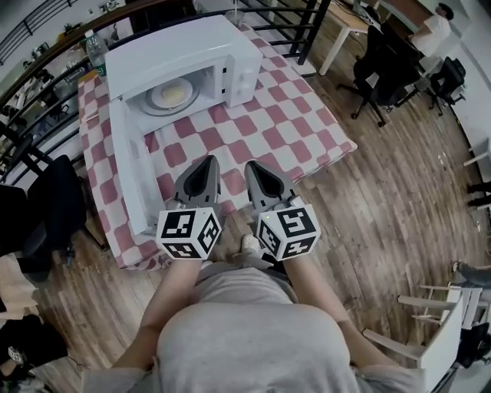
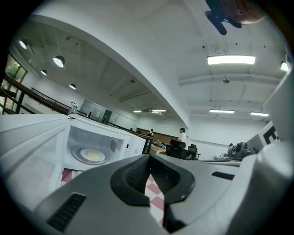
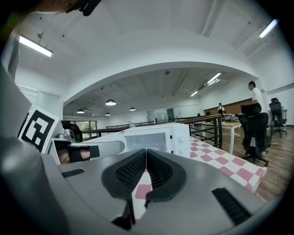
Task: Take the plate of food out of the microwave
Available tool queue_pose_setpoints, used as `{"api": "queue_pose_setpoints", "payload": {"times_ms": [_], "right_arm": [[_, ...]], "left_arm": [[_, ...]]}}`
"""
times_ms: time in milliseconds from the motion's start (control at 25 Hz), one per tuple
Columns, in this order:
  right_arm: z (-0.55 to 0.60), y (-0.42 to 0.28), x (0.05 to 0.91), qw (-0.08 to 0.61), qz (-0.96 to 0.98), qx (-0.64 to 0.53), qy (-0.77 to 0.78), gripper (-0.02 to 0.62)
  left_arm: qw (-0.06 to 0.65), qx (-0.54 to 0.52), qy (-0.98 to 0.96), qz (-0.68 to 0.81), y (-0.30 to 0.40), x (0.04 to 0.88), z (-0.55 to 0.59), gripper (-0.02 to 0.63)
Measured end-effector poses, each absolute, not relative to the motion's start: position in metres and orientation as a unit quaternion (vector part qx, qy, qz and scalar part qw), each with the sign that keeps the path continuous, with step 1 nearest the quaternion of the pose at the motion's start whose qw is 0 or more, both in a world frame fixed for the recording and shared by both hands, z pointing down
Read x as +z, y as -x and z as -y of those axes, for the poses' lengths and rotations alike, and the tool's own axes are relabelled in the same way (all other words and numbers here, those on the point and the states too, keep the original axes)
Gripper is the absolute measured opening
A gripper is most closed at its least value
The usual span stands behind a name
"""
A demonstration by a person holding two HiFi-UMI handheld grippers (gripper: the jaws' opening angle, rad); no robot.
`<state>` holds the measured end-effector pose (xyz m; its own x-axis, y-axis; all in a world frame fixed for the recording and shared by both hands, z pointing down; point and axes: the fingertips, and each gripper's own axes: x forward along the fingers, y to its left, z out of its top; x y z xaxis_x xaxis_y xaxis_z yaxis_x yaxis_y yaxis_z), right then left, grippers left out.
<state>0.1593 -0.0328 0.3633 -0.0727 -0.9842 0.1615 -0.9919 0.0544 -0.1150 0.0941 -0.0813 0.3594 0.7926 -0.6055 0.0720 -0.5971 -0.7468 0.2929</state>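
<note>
A white microwave (image 1: 184,65) stands at the back of a red-and-white checked table (image 1: 291,130). Its door (image 1: 129,173) hangs wide open toward the left front edge. Inside on the turntable rests a plate of yellow food (image 1: 170,95), also seen in the left gripper view as the plate (image 2: 93,156). My left gripper (image 1: 207,163) and right gripper (image 1: 252,167) hover side by side over the table's near edge, well short of the oven. Both are shut with nothing between the jaws, as the left gripper (image 2: 148,158) and right gripper (image 3: 146,153) show in their own views.
A water bottle (image 1: 95,51) stands behind the microwave. A black railing (image 1: 284,23) runs past the table's far side. Black chairs (image 1: 46,207) sit left of the table, office chairs (image 1: 383,69) at the far right, a white chair (image 1: 437,338) at lower right.
</note>
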Motion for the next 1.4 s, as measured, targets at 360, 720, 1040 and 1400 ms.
{"api": "queue_pose_setpoints", "payload": {"times_ms": [360, 720, 1040, 1400], "right_arm": [[0.066, -0.188, 0.370, 0.018, 0.769, 0.102, -0.630, 0.026], [0.099, -0.197, 0.371, 0.026, 0.815, 0.104, -0.569, 0.026], [0.113, -0.197, 0.376, 0.036, 0.844, 0.104, -0.525, 0.026], [0.122, -0.197, 0.384, 0.034, 0.855, 0.111, -0.505, 0.026]], "left_arm": [[0.143, -0.016, -0.916, 0.375, -0.118, 0.361, 0.105, 0.000], [0.134, -0.019, -0.894, 0.427, -0.128, 0.359, 0.119, 0.000], [0.126, -0.016, -0.879, 0.460, -0.136, 0.361, 0.124, 0.000], [0.129, -0.016, -0.868, 0.480, -0.135, 0.367, 0.131, 0.002]]}}
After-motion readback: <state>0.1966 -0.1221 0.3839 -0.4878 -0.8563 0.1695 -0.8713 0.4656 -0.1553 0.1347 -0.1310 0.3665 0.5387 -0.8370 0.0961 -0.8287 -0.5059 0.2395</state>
